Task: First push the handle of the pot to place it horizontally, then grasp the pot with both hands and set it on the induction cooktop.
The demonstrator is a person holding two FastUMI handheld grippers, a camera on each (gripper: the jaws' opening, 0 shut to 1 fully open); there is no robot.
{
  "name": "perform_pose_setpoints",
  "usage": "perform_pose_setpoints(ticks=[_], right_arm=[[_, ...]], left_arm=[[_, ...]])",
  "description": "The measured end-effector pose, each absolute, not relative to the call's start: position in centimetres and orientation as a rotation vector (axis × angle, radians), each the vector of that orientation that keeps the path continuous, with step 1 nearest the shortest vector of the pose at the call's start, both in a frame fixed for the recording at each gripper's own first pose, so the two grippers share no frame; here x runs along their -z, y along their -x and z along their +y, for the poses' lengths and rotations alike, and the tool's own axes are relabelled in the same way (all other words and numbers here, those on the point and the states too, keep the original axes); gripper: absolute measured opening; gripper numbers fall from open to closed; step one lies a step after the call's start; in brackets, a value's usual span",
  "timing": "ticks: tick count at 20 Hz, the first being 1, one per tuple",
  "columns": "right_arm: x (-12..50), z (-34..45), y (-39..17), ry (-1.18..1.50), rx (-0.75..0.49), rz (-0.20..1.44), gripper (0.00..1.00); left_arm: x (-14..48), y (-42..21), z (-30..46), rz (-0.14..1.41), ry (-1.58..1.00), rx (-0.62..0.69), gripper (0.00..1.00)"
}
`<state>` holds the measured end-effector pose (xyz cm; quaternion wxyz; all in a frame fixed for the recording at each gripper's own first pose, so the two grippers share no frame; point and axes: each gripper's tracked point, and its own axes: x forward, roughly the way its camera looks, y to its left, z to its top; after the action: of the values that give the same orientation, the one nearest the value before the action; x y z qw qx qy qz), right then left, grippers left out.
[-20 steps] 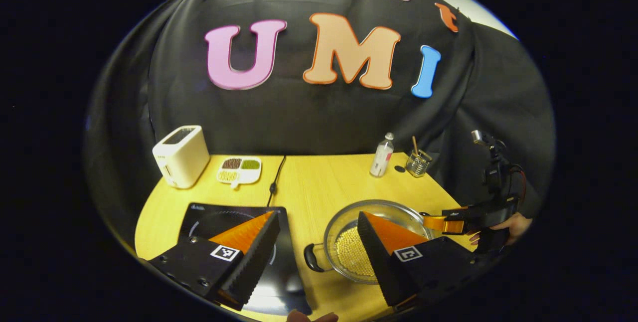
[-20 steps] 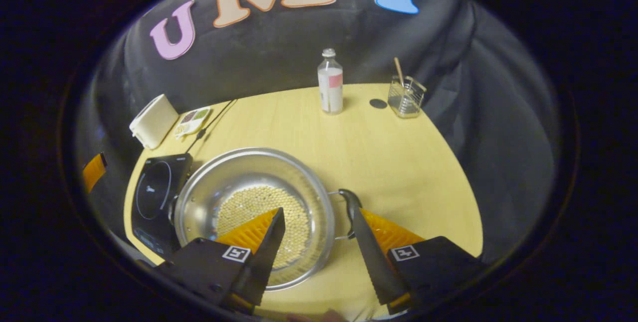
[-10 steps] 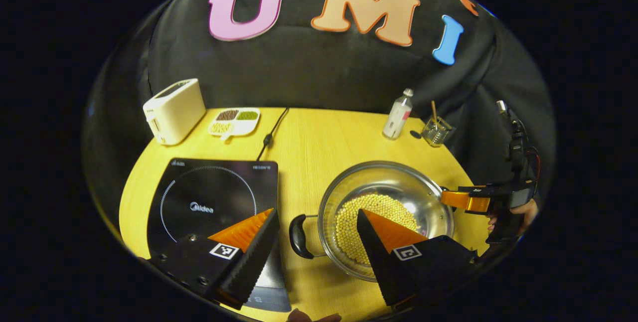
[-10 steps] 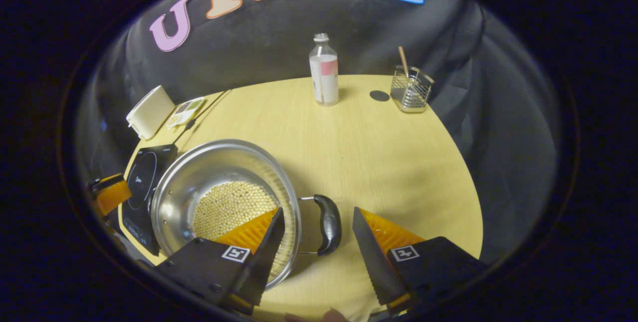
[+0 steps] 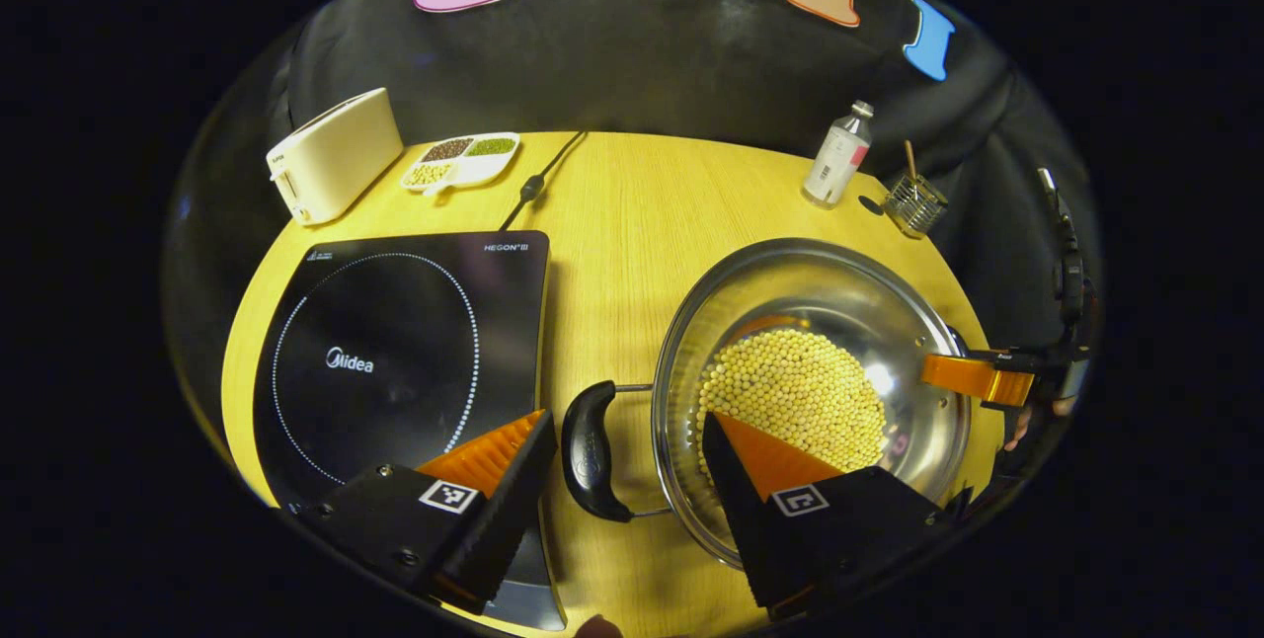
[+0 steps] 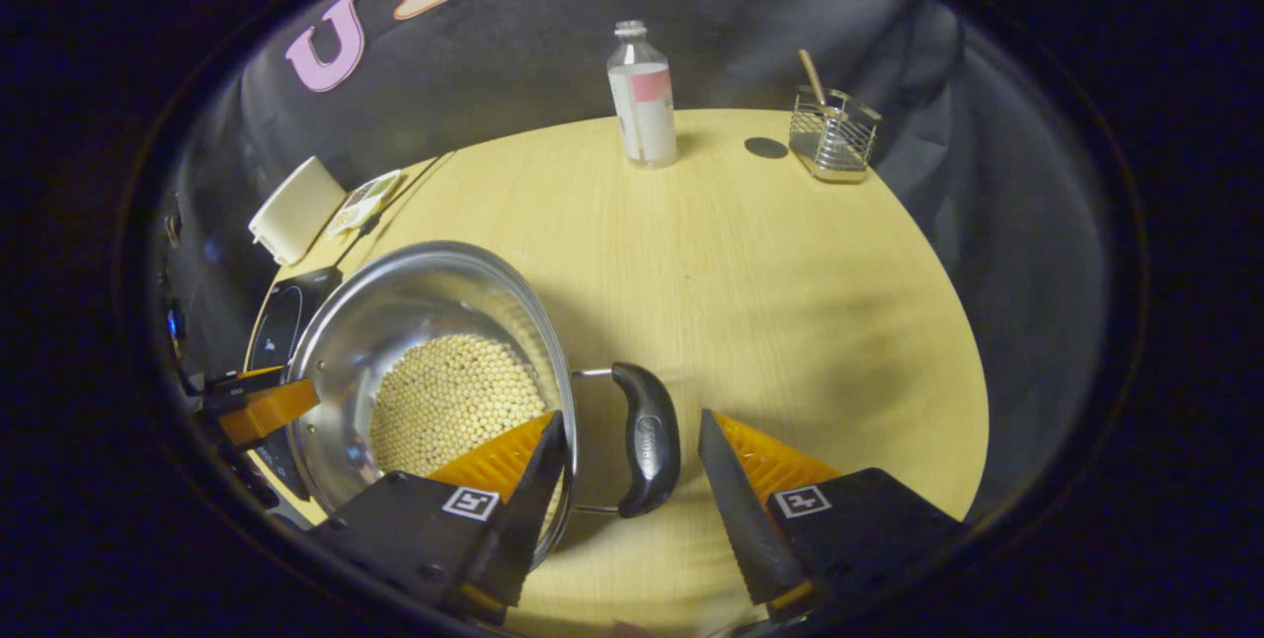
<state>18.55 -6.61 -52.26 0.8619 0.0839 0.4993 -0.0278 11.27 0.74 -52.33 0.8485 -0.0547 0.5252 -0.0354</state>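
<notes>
Both open grippers, left [image 5: 620, 448] and right [image 6: 630, 455], were lowered astride the bean-laden steel pot's [image 5: 810, 322] black handles [image 5: 589, 450]; heavy, gripped there.

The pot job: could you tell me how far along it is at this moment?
Done: both handles lie out sideways from the pot. In hand: the left gripper stands open around the left handle, the right gripper open around the right handle, neither pressing yet. Left: close both, lift, and set the pot on the induction cooktop, which sits beside it.
</notes>
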Motion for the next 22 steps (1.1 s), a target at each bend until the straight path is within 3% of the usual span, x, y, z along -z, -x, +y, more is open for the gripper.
perform_pose_setpoints(ticks=[5, 6, 8, 10, 13, 16, 22], right_arm=[[53.3, -6.0, -18.8, -0.189, 0.044, 1.068, 0.77], [53.2, -5.8, -18.7, -0.186, 0.041, 1.07, 0.72], [53.4, -6.0, -18.8, -0.166, 0.052, 1.067, 0.62], [53.3, -6.0, -18.7, -0.166, 0.055, 1.068, 0.66], [53.6, -6.0, -18.8, -0.187, 0.064, 1.072, 0.59], [52.6, -6.0, -18.5, -0.199, 0.066, 1.062, 0.52], [52.2, -6.3, -17.0, -0.207, 0.09, 1.08, 0.55]], left_arm=[[53.8, -12.0, 0.7, 1.123, 0.081, 0.073, 0.86], [54.0, -11.8, 0.8, 1.13, 0.069, 0.071, 0.87], [54.5, -11.8, 1.0, 1.139, 0.045, 0.066, 0.76], [54.5, -11.9, 1.0, 1.137, 0.048, 0.06, 0.7], [54.8, -12.1, 0.9, 1.128, 0.064, 0.067, 0.72], [54.9, -12.1, 0.7, 1.135, 0.095, 0.095, 0.65], [54.7, -10.2, 0.3, 1.196, 0.184, 0.077, 0.6]])
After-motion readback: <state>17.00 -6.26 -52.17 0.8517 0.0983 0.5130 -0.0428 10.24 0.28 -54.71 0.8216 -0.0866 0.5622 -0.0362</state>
